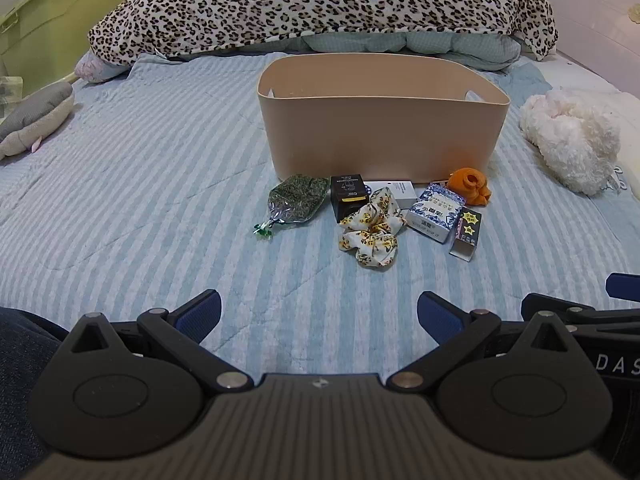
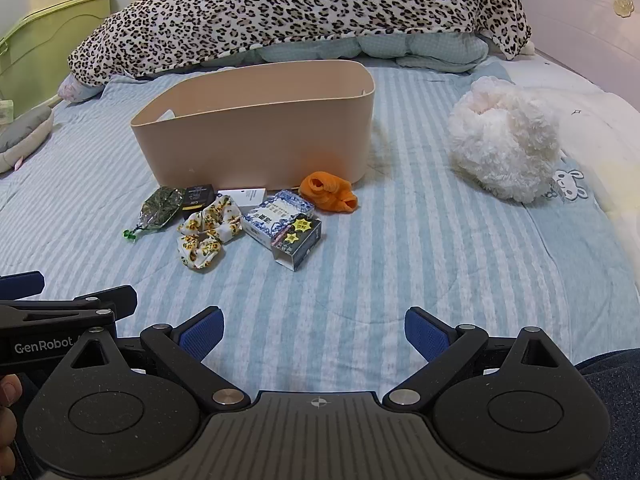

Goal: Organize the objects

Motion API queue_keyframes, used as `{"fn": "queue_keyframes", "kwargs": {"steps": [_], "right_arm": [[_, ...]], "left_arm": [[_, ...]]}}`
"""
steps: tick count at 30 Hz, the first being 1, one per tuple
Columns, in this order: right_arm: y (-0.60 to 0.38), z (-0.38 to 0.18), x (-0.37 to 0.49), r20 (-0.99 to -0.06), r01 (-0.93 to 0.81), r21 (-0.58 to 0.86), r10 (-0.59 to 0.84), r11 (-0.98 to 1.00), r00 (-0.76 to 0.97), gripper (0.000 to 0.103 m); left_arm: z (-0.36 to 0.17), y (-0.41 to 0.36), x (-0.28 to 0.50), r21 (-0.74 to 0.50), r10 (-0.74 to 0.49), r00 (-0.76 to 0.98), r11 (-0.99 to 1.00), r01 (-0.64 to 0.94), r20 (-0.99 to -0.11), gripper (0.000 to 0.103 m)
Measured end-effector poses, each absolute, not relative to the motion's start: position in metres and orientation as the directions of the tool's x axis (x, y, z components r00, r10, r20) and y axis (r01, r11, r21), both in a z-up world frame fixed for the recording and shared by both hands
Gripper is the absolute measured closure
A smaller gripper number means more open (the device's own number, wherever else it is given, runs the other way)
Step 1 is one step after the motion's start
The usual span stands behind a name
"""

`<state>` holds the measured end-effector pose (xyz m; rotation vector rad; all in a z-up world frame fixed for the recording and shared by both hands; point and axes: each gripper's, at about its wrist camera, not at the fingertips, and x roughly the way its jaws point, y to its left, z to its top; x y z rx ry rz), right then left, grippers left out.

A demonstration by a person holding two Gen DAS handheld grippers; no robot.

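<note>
A beige plastic bin (image 1: 380, 136) (image 2: 260, 140) stands on the striped bed. In front of it lie a bag of green herbs (image 1: 296, 198) (image 2: 160, 206), a black box (image 1: 348, 196) (image 2: 197, 196), a white box (image 1: 400, 192) (image 2: 248, 195), a floral scrunchie (image 1: 370, 232) (image 2: 208, 230), a blue-and-white box (image 1: 436, 212) (image 2: 276, 214), a dark box with yellow stars (image 1: 466, 232) (image 2: 298, 242) and an orange cloth (image 1: 470, 185) (image 2: 330, 192). My left gripper (image 1: 320, 316) and right gripper (image 2: 314, 332) are both open and empty, well short of the objects.
A leopard-print pillow (image 1: 320, 4) lies behind the bin. A white fluffy toy (image 2: 504, 136) sits to the right. A grey plush (image 1: 36, 116) lies at the left, next to a green storage box (image 1: 52, 20). The striped blue bedcover (image 1: 160, 200) spreads around.
</note>
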<state>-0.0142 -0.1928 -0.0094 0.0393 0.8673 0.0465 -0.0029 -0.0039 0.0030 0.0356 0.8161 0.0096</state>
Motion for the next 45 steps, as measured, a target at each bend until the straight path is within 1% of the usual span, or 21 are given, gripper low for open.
{"fn": "queue_keyframes", "kwargs": {"steps": [45], "right_arm": [[-0.1922,-0.0118,-0.0124,-0.769,-0.02,0.057,0.057,0.998,0.637,0.005]], "left_arm": [[0.0009,-0.0021,0.0004,0.025,0.01,0.675,1.0,0.012,-0.738,0.0]]}}
